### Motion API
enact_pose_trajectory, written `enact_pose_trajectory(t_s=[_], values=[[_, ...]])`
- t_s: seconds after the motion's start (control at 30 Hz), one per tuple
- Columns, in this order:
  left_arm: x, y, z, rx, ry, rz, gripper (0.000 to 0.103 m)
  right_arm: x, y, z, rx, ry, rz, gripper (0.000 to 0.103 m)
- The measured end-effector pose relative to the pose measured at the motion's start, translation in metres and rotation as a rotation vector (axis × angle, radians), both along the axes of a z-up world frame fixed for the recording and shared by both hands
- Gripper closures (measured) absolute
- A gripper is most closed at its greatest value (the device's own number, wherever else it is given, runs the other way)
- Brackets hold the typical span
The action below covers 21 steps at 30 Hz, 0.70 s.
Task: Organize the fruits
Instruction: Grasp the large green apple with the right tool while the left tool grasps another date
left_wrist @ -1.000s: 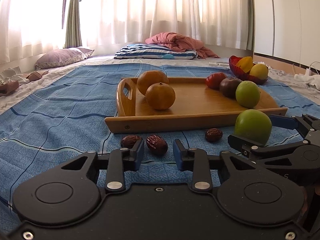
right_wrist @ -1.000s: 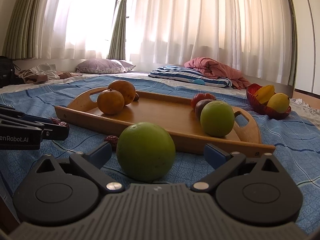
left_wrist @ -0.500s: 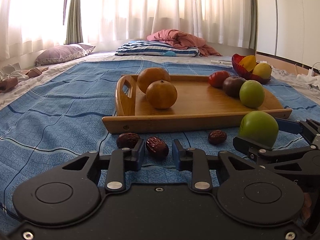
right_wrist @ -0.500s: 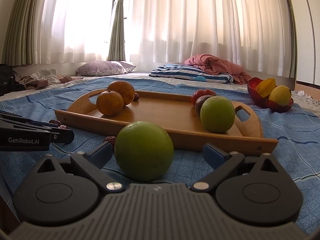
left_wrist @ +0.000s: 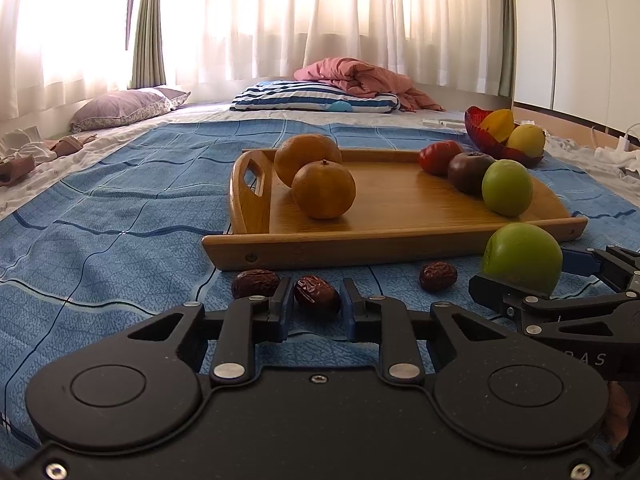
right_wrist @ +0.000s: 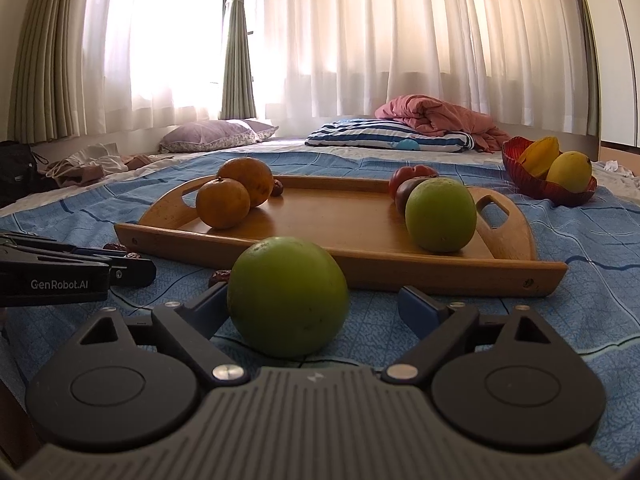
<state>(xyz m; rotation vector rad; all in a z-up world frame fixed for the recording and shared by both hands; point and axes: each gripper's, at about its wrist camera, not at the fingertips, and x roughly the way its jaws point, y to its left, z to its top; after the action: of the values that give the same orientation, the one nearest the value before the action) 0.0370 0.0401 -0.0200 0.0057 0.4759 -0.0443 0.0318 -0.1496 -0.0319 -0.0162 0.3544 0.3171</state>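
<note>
The left gripper (left_wrist: 314,307) has narrowed onto a dried date (left_wrist: 317,293) on the blue bedspread (left_wrist: 100,240) just before the wooden tray's (left_wrist: 360,246) near edge, apparently pinching it for lifting. The right gripper (right_wrist: 310,310), spread wide and closing, straddles a green fruit (right_wrist: 287,295), its right pad clear. Only the right view shows another date (right_wrist: 277,188) behind the oranges (right_wrist: 240,190).

left gripper (left_wrist: 314,307) is clamped on a date at 12 o'clock; right gripper (right_wrist: 308,310) jaws closing around a green fruit, pads not touching yet.
</note>
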Motion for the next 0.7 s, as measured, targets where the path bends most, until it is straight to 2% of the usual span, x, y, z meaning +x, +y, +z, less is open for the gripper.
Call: enact_pose_trajectory(t_s=[0.23, 0.7], values=[[0.0, -0.003, -0.001, 0.01, -0.003, -0.008, 0.08, 0.003, -0.003, -0.001, 0.021, 0.021, 0.014, 0.013], [-0.003, -0.017, 0.007, 0.049, -0.039, -0.034, 0.08, 0.002, -0.003, 0.001, 0.029, 0.039, 0.043, 0.031]])
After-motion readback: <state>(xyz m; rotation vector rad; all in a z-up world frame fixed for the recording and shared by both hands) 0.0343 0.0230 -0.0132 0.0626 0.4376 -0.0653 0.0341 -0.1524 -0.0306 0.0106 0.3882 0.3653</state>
